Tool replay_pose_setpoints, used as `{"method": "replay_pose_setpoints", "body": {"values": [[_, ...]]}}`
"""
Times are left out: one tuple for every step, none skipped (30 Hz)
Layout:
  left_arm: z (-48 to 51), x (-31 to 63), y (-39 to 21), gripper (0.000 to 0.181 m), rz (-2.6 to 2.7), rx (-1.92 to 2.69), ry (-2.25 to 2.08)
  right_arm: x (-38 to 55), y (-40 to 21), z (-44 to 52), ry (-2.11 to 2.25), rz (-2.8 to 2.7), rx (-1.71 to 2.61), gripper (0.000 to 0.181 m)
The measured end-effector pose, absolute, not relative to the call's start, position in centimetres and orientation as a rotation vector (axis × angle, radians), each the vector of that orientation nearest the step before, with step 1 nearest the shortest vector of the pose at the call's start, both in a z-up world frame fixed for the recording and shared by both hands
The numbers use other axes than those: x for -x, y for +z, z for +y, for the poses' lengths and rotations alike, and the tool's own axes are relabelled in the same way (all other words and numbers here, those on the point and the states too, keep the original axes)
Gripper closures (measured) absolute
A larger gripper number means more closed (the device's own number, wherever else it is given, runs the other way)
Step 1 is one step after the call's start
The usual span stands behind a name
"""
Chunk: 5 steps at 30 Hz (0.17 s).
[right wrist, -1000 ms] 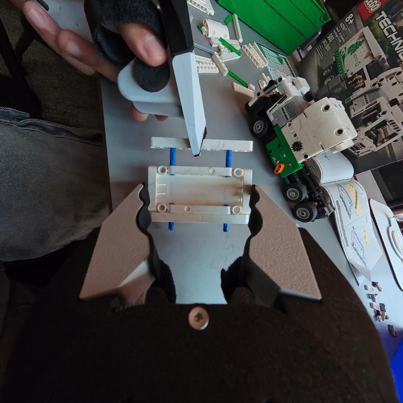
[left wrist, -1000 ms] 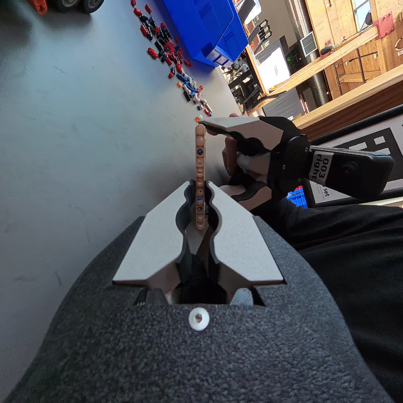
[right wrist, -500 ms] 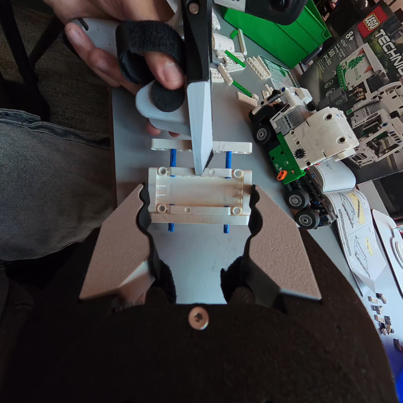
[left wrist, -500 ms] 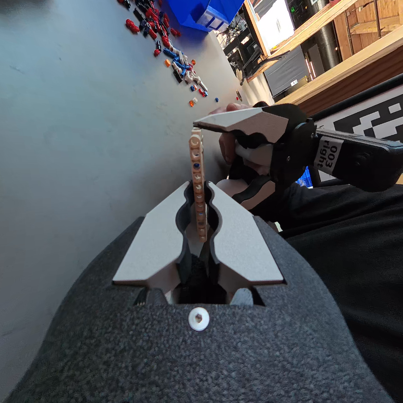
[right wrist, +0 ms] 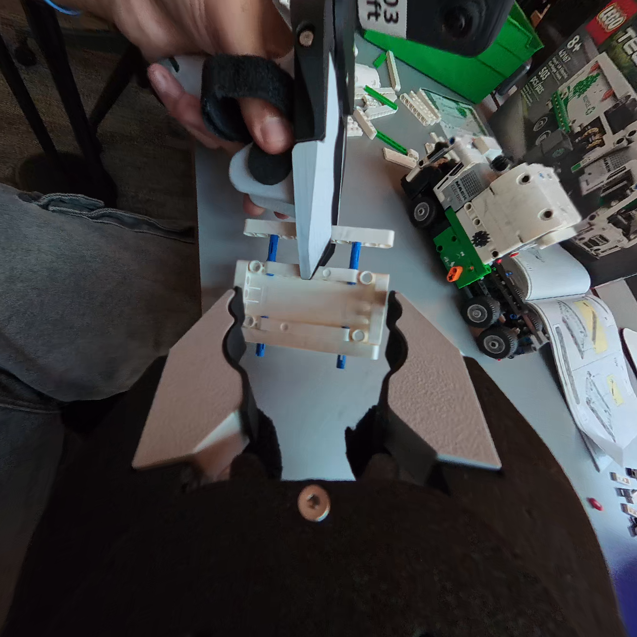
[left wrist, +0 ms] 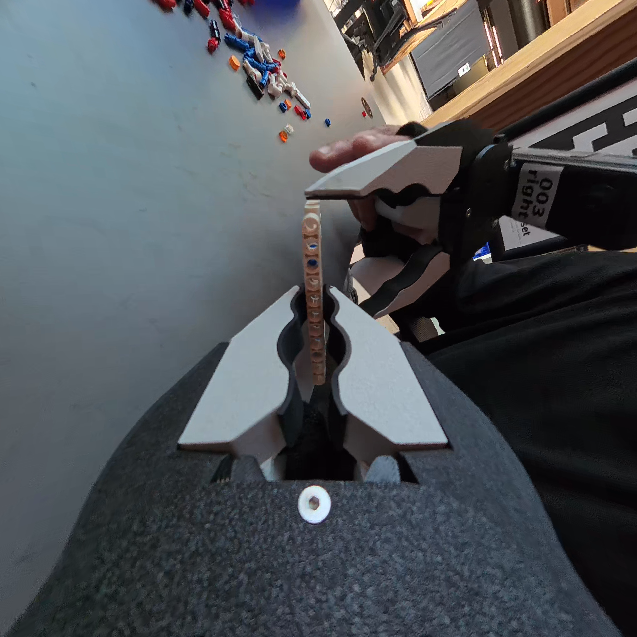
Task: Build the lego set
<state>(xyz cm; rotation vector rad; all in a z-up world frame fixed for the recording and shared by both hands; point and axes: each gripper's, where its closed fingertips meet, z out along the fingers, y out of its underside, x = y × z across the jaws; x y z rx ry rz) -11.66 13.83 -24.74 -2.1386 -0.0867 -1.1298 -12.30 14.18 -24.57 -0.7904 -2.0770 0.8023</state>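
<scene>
My right gripper (right wrist: 312, 300) is shut on a white panel (right wrist: 310, 310), one finger on each short end, above the grey table (right wrist: 310, 413). Two blue axles (right wrist: 355, 255) run through the panel to a white beam (right wrist: 362, 237) just beyond it. My left gripper (right wrist: 312, 265) reaches in from above. It crosses the beam's middle and its tip touches the panel's far edge. In the left wrist view my left gripper (left wrist: 313, 289) is shut on the beam (left wrist: 312, 248), seen edge-on. The right gripper (left wrist: 334, 248) comes in from the right, and its upper finger touches the beam's far end.
A half-built white and green truck (right wrist: 499, 213) stands to the right, next to an open instruction booklet (right wrist: 586, 344) and the set's box (right wrist: 586, 103). Loose white beams (right wrist: 413, 107) lie before a green bin (right wrist: 465, 62). Small red and blue parts (left wrist: 262, 69) lie farther off. A person's leg (right wrist: 69, 293) is at the table's left edge. My two grippers' fingertips are within a few centimetres of each other.
The left gripper has moved farther over the beam, until its tip reaches the panel's edge. The panel now sits slightly tilted in the right gripper. Both grippers have kept their hold.
</scene>
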Motion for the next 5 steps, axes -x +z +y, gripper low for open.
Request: {"method": "replay_pose_setpoints", "body": {"values": [[13.8,11.6,-24.7,0.175,-0.068,2.154,-1.133,12.0,-23.9,14.3,0.813,-2.079,0.77,0.102],[13.8,11.5,-24.8,0.175,-0.048,2.172,-1.136,11.8,-23.0,14.7,0.808,-2.08,0.74,0.105],[13.7,11.4,-24.8,0.175,-0.029,2.193,-1.143,11.6,-22.2,15.0,0.788,-2.089,0.7,0.109],[13.6,11.3,-24.7,0.175,-0.003,2.218,-1.157,11.5,-21.6,15.3,0.755,-2.122,0.652,0.111],[13.6,11.2,-24.8,0.175,0.022,2.244,-1.165,11.5,-21.5,15.4,0.706,-2.178,0.599,0.112]]}}
